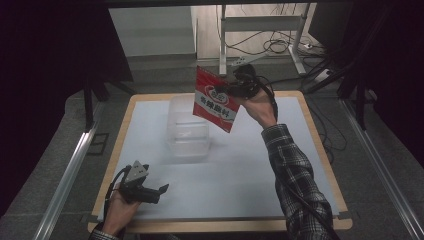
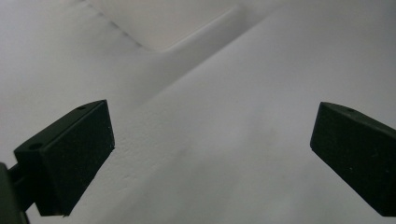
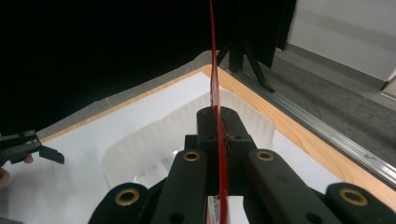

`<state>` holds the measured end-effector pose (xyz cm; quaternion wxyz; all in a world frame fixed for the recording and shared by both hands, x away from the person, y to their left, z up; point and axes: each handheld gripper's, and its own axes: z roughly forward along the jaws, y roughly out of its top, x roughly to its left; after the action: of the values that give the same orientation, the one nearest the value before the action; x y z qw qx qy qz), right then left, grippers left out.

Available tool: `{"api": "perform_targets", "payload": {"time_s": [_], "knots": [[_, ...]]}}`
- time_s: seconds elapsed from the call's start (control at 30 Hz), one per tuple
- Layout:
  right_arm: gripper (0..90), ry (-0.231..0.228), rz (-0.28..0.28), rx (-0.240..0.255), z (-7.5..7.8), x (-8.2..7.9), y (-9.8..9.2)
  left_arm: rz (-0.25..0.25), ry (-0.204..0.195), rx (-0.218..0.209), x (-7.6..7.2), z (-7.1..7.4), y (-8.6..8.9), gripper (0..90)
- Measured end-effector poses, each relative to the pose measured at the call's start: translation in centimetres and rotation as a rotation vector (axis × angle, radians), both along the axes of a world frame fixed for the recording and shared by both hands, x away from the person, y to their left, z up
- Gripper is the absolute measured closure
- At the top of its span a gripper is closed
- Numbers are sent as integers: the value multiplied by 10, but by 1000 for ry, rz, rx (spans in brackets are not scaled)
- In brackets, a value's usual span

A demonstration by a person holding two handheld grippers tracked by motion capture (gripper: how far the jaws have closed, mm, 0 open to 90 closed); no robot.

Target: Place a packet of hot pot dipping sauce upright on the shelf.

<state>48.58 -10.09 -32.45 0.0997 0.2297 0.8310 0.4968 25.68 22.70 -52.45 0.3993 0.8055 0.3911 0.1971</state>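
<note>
A red and white sachet (image 1: 215,99) hangs in the air above the far middle of the table, with my right gripper (image 1: 231,90) shut on its right edge. In the right gripper view the sachet (image 3: 215,84) shows edge-on, pinched between the two black jaws. Below and to its left stands a clear plastic container (image 1: 187,129) on the white table top; the same container (image 3: 187,144) lies under the jaws in the right gripper view. My left gripper (image 1: 162,190) rests low at the near left of the table, its jaws wide apart with nothing between them.
The white table top (image 1: 240,170) has a wooden rim (image 1: 320,150). Metal rails (image 1: 70,165) run along both sides of the table. Cables and a desk frame (image 1: 260,30) stand on the floor beyond the far edge.
</note>
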Motion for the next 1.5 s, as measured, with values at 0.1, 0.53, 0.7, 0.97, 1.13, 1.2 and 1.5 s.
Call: {"api": "perform_targets", "payload": {"time_s": [0.1, 0.53, 0.7, 0.97, 1.13, 1.2, 1.5], "knots": [[879, -17, 14, -2, 0, 6, 13, 0, -2, -7, 0, 0, 0, 0], [880, -42, 39, 23, -1, 20, 55, 4, -10, -12, -1, 2, 0, 0], [880, -38, 55, 23, -6, 23, 67, 4, -9, -14, -1, 2, 0, 0], [880, -13, 64, 0, -18, 28, 76, 3, -8, -16, -1, 1, -1, 0], [879, 6, 59, -22, -29, 32, 81, 3, -6, -12, -1, 1, 0, 0], [880, 14, 60, -36, -35, 34, 85, 3, -5, -13, -1, 1, 0, 0], [880, 44, 60, -58, -48, 36, 94, 1, -3, -9, -1, 1, -1, 0]]}}
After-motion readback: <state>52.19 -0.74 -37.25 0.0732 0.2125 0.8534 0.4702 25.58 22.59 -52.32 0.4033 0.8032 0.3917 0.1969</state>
